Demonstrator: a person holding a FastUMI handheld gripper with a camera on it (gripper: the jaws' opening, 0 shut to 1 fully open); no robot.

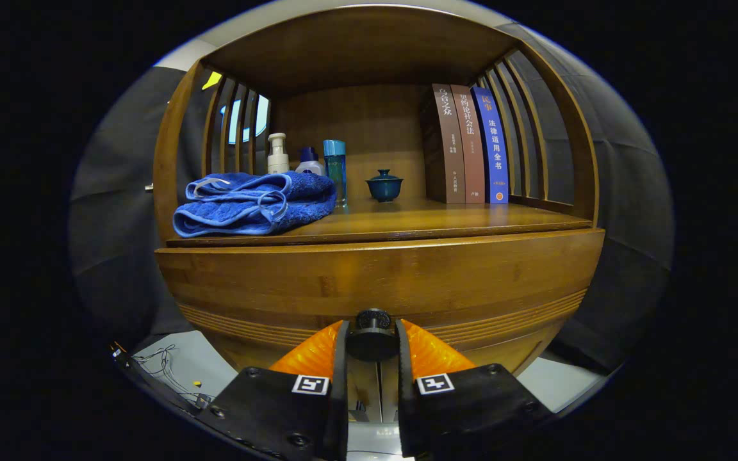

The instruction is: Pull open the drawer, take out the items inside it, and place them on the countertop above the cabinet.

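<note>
- Fingers of the hand-held gripper (372, 342) sit either side of the dark round drawer knob (372, 333); both seem to press on its flanks, so I judge it clamped on the knob.
- Drawer (378, 288) lies just ahead of the fingers, its curved wooden front flush with the cabinet body, so it looks unopened; whatever it holds is hidden.
- Bench (446, 221), the countertop above the drawer, lies beyond and above the fingers. It carries a folded blue towel (254, 203) on the left, three bottles (308, 160) behind the towel, a small lidded cup (384, 185) in the middle, and three upright books (468, 144) on the right.
- Handling: the knob is small, hard and rounded, probably smooth, so it could slip from a loose hold. Best to grip it square across its widest part and pull straight back.
- Solid wood suggests a heavy, stiff drawer that may stick at first; a steady, level draw suits it better than a jerk.
- Free bench surface lies at the front, between towel and books.
</note>
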